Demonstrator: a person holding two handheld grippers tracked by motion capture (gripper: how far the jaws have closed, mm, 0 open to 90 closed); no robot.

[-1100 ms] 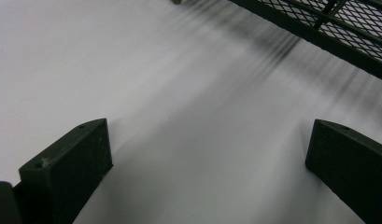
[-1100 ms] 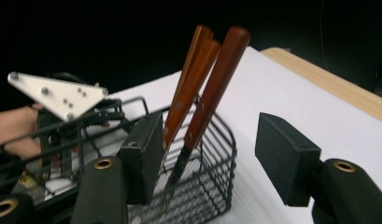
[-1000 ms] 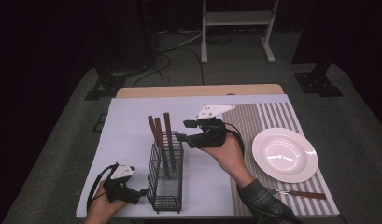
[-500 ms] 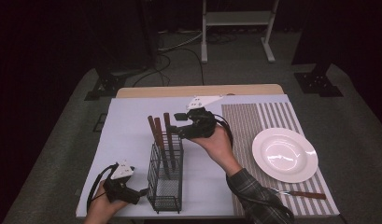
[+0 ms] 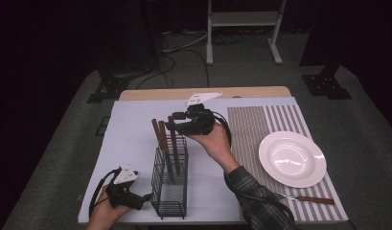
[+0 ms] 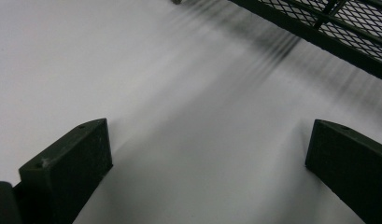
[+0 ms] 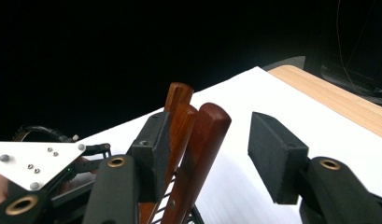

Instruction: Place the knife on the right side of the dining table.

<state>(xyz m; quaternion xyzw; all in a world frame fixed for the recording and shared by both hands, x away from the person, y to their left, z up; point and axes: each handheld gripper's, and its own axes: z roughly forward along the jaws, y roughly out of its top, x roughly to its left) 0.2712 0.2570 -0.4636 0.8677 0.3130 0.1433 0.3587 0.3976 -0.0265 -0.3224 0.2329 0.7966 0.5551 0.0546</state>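
Note:
A black wire basket (image 5: 169,187) stands on the white table cover (image 5: 131,139), with three wooden-handled utensils (image 5: 163,139) upright in it. My right gripper (image 5: 172,125) is level with the handle tops and open. In the right gripper view the handles (image 7: 198,135) rise between its jaws, close against the left one, with a gap to the right one. My left gripper (image 5: 145,197) rests low by the basket's near left corner. It is open (image 6: 207,154) over bare cover, with the basket's mesh (image 6: 347,28) just ahead.
A white plate (image 5: 292,158) sits on a striped placemat (image 5: 260,124) at the right. A wooden-handled utensil (image 5: 308,198) lies near the mat's front edge. The left hand's grey plate (image 7: 34,161) appears beyond the handles.
My right gripper has moved left and away from the person, from beside the basket up to the handle tops, which now stand between its jaws. The left gripper has stayed still.

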